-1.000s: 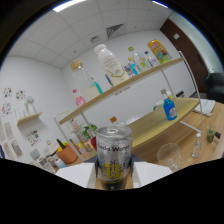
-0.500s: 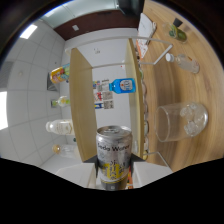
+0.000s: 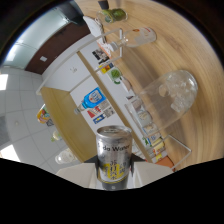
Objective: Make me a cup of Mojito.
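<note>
Gripper view: hand-held gripper (image 3: 114, 172) clamped on a soda water can (image 3: 114, 159).

Both fingers press the can's sides; the can sits between them, top facing forward. The view is strongly tilted. Beyond the can, a clear glass with ice (image 3: 172, 95) stands on the wooden desk (image 3: 200, 55); a clear bottle (image 3: 132, 36) stands farther off.

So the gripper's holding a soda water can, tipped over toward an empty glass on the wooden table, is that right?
Not quite: the glass is not empty; the gripper view shows ice cubes in it. The rest holds: the gripper grips the soda water can, tipped toward the glass on the wooden table.
</note>
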Available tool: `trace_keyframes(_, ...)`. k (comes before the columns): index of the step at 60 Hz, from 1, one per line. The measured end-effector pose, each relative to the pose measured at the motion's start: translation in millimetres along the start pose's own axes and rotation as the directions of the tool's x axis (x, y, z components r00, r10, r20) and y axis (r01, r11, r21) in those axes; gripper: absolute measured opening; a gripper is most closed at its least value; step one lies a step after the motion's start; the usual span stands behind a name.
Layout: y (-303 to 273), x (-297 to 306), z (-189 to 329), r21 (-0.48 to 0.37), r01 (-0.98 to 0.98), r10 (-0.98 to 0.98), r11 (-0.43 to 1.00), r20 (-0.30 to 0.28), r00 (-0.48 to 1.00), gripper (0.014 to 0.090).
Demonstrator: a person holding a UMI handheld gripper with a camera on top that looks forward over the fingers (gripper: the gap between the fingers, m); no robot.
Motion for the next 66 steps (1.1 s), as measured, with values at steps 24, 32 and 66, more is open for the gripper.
trace_keyframes(24, 32, -1, 1, -0.101, 0.908, -0.914, 0.406, -0.07, 0.4, 0.0497)
trace_keyframes(32, 48, 10, 6, -0.13, 0.991, -1.0, -0.007, -0.011, -0.008, 0.0498)
trace_keyframes(66, 2, 163, 8, -0.385, 0.783, -0.866, -0.488, 0.105, -0.489, 0.0496)
